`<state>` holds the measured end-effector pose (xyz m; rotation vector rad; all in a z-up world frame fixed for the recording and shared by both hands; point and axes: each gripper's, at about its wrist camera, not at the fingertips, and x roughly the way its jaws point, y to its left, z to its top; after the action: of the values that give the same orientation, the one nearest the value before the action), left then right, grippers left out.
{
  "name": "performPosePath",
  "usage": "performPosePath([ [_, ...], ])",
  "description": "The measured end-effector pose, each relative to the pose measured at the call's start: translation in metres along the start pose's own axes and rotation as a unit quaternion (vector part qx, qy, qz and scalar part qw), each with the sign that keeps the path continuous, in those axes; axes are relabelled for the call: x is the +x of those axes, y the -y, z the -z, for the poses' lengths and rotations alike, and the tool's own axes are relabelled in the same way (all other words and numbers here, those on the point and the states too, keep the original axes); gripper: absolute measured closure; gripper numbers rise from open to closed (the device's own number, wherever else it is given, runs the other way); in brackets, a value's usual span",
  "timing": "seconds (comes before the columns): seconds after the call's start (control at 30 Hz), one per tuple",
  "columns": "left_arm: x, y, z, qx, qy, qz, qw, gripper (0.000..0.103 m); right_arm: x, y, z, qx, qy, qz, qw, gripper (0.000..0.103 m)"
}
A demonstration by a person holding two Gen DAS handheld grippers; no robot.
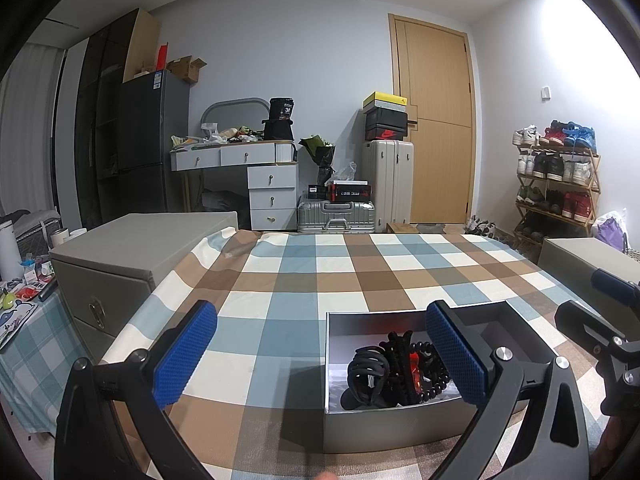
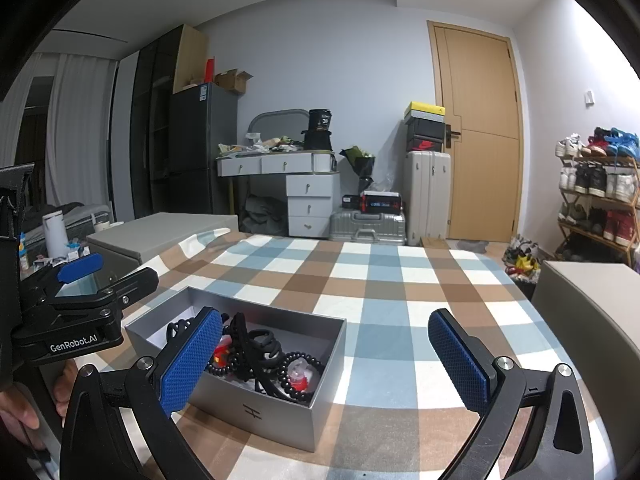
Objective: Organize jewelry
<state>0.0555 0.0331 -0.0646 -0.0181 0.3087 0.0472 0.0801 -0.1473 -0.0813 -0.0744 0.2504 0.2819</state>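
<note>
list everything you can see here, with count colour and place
box: one, silver-grey, open, on the checked cloth near the front
hair claw clips: at least two, black, inside the box
bead bracelets: black, count unclear, inside the box
small red item: one, red and clear, inside the box among the beads
cloth: one, blue, brown and white checks, covering the table
storage boxes: two, grey, one at each side of the table
left hand-held gripper: black with blue pads, open, just left of the box
right hand-held gripper: black with blue pads, open, over the box's right end
</note>
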Motion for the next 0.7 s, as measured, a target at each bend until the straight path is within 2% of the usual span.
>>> performPosePath([
  [0.7,0.0003,0.0017,0.001,0.003,-0.001,0.007,1.0,0.001,0.0001,0.0003,-0.0001,0.0,0.0,0.0,1.0,0.0],
])
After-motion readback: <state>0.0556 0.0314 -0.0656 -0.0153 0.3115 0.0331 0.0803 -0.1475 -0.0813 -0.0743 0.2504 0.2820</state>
